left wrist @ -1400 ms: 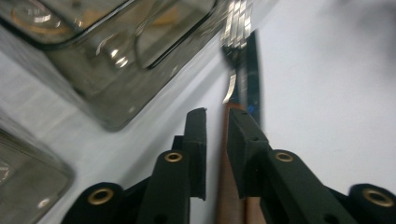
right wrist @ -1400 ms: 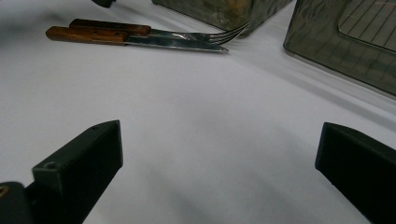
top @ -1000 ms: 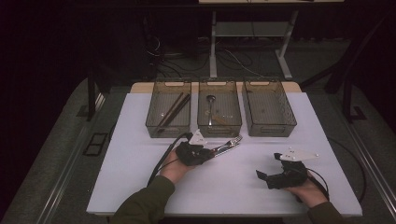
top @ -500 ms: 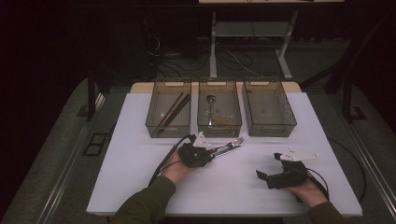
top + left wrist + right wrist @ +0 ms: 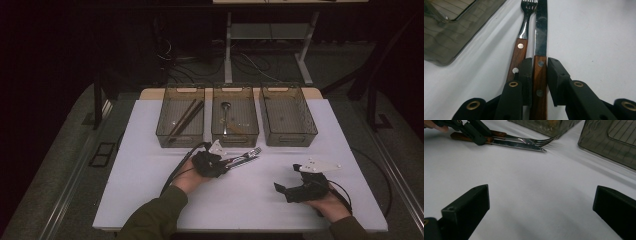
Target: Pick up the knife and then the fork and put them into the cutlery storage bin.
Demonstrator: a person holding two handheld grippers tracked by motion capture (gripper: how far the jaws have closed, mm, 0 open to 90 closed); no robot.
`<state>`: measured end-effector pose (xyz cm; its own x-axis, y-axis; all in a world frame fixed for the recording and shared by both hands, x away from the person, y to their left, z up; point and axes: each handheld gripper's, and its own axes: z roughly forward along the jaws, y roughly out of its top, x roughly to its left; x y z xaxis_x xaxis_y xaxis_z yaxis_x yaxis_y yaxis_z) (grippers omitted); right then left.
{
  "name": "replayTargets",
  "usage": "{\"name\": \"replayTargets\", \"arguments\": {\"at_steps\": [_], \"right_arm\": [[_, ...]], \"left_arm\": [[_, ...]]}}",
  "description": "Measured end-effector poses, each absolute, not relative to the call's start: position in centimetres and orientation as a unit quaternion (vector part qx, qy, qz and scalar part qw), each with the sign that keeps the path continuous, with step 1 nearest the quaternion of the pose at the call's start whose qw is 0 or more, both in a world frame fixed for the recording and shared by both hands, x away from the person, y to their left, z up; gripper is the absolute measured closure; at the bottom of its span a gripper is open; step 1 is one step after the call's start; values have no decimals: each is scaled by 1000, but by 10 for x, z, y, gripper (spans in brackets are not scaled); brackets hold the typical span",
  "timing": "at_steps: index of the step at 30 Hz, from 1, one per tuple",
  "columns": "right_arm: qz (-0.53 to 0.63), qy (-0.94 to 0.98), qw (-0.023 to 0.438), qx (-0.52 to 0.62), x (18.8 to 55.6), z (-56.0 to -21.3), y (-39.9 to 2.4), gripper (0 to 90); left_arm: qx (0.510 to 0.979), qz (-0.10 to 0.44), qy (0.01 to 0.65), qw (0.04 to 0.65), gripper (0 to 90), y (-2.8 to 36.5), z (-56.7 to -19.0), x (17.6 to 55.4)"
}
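Nearest the person, at 5 o'clock on the table (image 5: 150, 150), the right gripper (image 5: 282, 191) rests low with its jaws wide and nothing between them. It can stay parked there.

At the table's centre the left gripper (image 5: 540, 63) has its jaws drawn narrow around the wooden handle of the knife (image 5: 541, 30), and the pads look pressed to both sides. The knife lies flat, its blade pointing to 2 o'clock. The fork (image 5: 523, 27) lies just beside it, its handle right against the outer face of one jaw.

To do the pick well, I would keep the grip square on the handle and lift straight up before swinging, so that jaw does not drag the fork along. The tip should be raised enough to clear a bin wall.

Beyond, at 12 o'clock, stand three bins: the left bin (image 5: 180, 140) holds chopsticks, the middle bin (image 5: 235, 137) holds a spoon (image 5: 226, 112), and the right bin (image 5: 290, 137) looks bare, so it is a likely home for the knife.

Against a second ago almost nothing differs: both hands, the knife and the fork sit where they were.
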<state>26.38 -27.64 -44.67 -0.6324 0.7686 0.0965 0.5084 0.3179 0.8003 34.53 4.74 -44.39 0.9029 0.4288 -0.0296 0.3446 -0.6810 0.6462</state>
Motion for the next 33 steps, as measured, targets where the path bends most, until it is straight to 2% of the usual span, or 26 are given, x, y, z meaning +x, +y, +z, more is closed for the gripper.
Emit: {"name": "replayTargets", "arguments": {"at_steps": [10, 12, 15, 18, 27, 33], "right_arm": [[425, 797, 153, 400, 264, -447, -276, 5], [426, 798, 153, 399, 264, -447, -276, 5], [425, 798, 153, 399, 264, -447, -276, 5], [426, 797, 153, 399, 264, -447, -277, 5], [426, 798, 153, 399, 264, -447, -277, 5], [426, 798, 154, 397, 264, -446, -276, 5]], "left_arm": [[914, 60, 206, 346, 752, 49, -445, 345], [912, 54, 208, 349, 741, 49, -445, 347], [909, 48, 207, 358, 681, 46, -446, 348], [909, 55, 205, 359, 672, 39, -446, 349], [907, 68, 200, 364, 767, 37, -449, 349], [906, 67, 200, 367, 777, 37, -448, 350]]}}
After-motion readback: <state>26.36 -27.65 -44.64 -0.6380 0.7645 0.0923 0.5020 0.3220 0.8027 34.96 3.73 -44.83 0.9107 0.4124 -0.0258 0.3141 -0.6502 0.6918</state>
